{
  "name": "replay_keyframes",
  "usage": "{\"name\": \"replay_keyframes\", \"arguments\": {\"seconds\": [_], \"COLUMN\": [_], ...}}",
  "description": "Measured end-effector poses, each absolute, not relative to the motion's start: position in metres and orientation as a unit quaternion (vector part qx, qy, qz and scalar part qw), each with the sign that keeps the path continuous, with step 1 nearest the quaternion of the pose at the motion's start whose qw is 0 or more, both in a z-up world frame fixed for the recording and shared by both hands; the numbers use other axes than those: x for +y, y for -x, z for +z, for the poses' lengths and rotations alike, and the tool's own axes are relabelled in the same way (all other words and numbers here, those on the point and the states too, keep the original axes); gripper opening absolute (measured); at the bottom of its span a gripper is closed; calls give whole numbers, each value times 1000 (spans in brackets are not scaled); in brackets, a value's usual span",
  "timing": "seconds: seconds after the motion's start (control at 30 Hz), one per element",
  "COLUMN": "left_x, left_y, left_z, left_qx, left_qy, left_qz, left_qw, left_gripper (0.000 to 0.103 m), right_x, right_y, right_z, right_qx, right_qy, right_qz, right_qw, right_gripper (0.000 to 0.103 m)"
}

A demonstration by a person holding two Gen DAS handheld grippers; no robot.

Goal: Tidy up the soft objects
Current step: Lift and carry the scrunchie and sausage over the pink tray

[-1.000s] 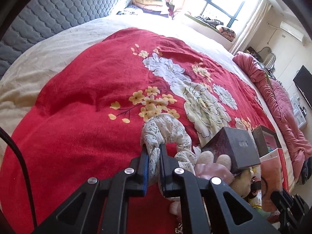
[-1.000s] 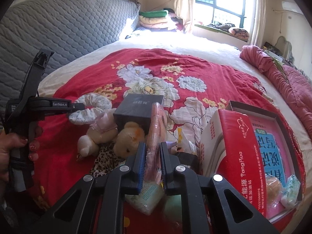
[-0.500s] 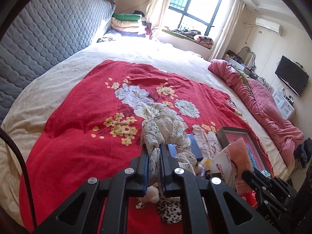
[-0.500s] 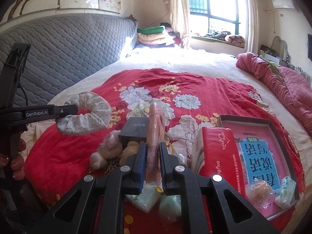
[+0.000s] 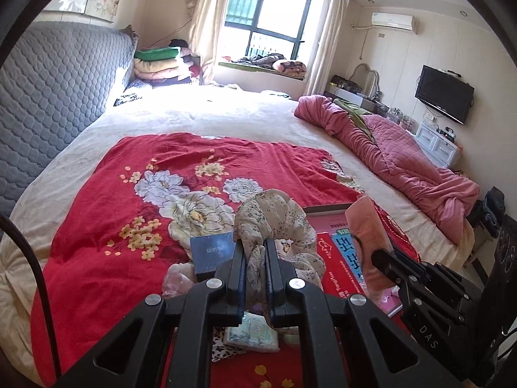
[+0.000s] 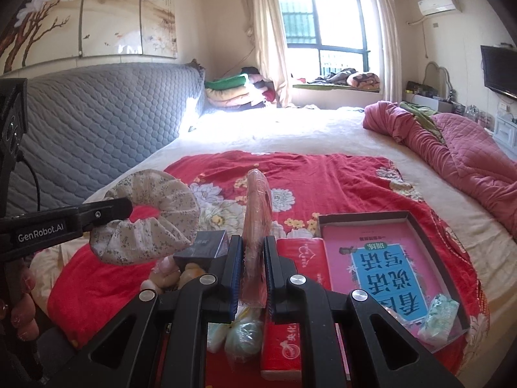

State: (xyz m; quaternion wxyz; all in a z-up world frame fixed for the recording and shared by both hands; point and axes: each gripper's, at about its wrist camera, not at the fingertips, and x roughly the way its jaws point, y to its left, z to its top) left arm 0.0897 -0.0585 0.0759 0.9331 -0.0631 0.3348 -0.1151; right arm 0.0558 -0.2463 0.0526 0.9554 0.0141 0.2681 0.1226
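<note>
The left gripper (image 5: 253, 258) is closed tight on a floral fabric ring (image 5: 274, 223), a stuffed doughnut of pale cloth with small dark sprigs, pinching its near rim so the loop rises toward 12 o'clock above the fingers. From the right wrist view the same ring (image 6: 152, 216) hangs clear of the bed at 9 o'clock, with the left gripper (image 6: 126, 208) biting its left side.

The right gripper (image 6: 252, 271) is clamped on a pink plastic-wrapped packet (image 6: 257, 226), held upright on edge so that it stands toward 12 o'clock between the blue pads. In the left wrist view that packet (image 5: 368, 242) sits at 3 o'clock, tilted, in the right gripper's tip (image 5: 383, 258).

Below both tools lies a red floral blanket (image 5: 106, 226) spread on the cream bed (image 5: 226, 116). On it, a dark blue box (image 6: 206, 244) rests just left of the held packet, with a plush toy (image 6: 190, 273) beside it toward 7 o'clock. A red tissue pack (image 6: 303, 255) lies just right of the fingers, touching an open box lid holding a pink book (image 6: 384, 268). A small green packet (image 6: 441, 315) lies in that lid's near corner at 4 o'clock. A pink quilt (image 6: 468, 161) is bunched along the bed's edge at 2 o'clock.
</note>
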Motion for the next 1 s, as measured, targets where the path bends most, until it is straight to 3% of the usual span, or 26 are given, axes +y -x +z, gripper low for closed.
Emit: {"name": "replay_keyframes", "arguments": {"seconds": [0.53,1.0], "left_x": [-159,-230], "left_y": [-94,-120], "left_z": [93,47], "left_qx": [335,383], "left_qy": [7,-46], "left_qz": [-187,-210], "left_qw": [924,898], "left_gripper": [10,10], "right_x": [-340,-404], "right_y": [-43,-39], "right_z": [63,45], "right_qx": [251,258], "right_qy": [-80,-132], "right_qz": [43,-11], "right_qw": [964,957], "right_gripper": [13,13]}}
